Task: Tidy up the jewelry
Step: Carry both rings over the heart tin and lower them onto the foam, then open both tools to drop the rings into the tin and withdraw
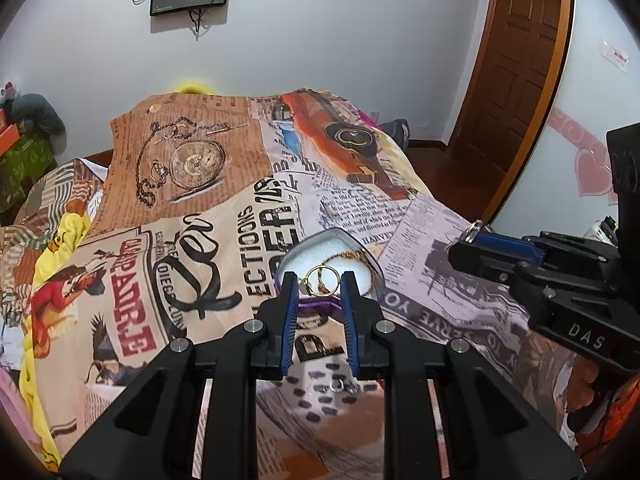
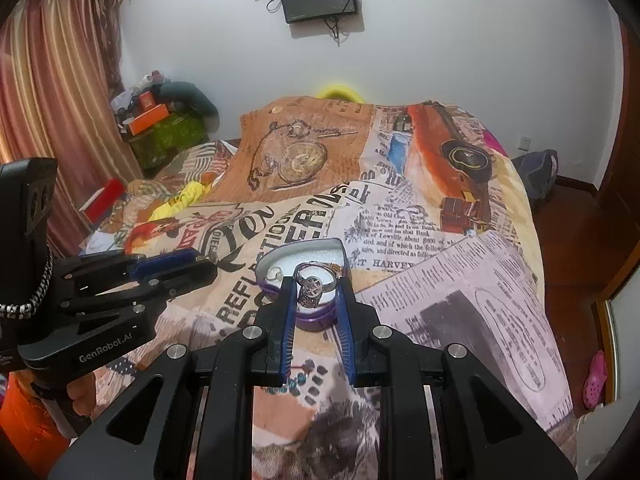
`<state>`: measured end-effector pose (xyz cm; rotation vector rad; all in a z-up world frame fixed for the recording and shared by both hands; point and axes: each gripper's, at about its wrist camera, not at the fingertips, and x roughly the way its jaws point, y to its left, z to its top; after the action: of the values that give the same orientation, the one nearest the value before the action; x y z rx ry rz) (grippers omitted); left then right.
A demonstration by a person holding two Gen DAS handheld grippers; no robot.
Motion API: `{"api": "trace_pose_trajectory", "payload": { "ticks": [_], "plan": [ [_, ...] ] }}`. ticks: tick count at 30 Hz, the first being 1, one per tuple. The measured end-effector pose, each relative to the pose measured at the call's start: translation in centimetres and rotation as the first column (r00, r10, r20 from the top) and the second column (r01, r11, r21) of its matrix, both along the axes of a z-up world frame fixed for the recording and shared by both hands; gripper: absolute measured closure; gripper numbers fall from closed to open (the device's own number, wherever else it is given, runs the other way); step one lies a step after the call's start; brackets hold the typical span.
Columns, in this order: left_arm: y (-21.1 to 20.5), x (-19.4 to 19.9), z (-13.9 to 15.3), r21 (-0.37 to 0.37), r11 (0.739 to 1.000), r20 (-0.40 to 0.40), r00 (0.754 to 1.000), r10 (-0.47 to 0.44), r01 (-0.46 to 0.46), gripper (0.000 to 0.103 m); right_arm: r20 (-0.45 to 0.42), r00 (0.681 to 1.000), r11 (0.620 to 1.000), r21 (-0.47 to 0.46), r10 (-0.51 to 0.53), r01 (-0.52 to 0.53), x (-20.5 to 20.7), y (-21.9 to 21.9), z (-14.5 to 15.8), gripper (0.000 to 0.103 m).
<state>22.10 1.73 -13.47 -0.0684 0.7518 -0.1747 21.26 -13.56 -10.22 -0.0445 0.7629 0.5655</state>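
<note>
A heart-shaped purple jewelry box [image 1: 316, 307] with a white lining lies open on the printed bedspread; it also shows in the right wrist view [image 2: 316, 320]. My left gripper [image 1: 320, 280] is shut on a thin gold ring [image 1: 321, 279] held over the box. My right gripper [image 2: 316, 285] is shut on a silver ring [image 2: 314, 282] with a round face, also over the box. In the left wrist view the right gripper [image 1: 472, 236] comes in from the right with the silver ring [image 1: 473, 230] at its tip. A gold chain [image 1: 354, 255] lies in the box.
A small silver ring [image 1: 336, 386] lies on the bedspread under my left gripper. Turquoise beads [image 2: 294, 383] lie under my right gripper. Clutter and a red box [image 2: 105, 198] sit at the bed's left side. A wooden door [image 1: 516, 52] stands at the right.
</note>
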Motion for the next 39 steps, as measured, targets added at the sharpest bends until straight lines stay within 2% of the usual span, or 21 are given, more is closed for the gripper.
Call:
{"api": "trace_pose_trajectory", "payload": {
  "ticks": [12,21,31,39],
  "plan": [
    [0.7,3.7,-1.5,0.009,1.000,-0.016,1.000,0.001,-0.001,0.083,-0.034,0.999,1.000,0.002,0.016,-0.016,2.5,1.5,-1.8,0.085],
    [0.6,7.0,-4.1,0.019,0.999,-0.088,0.996,-0.027,0.029,0.083,-0.102,0.994,0.999,-0.033,0.040,-0.043,5.2,2.7,-4.3,0.085],
    [-0.2,8.5,-6.0,0.036,0.998,-0.134,0.990,-0.054,0.059,0.083,-0.115,0.992,0.995,-0.076,0.050,-0.058,6.0,3.3,-6.1,0.085],
    [-0.1,8.4,-5.8,0.038,0.998,-0.131,0.990,-0.048,0.053,0.083,-0.113,0.991,0.993,-0.079,0.077,-0.086,5.9,3.7,-6.2,0.085]
  ]
}}
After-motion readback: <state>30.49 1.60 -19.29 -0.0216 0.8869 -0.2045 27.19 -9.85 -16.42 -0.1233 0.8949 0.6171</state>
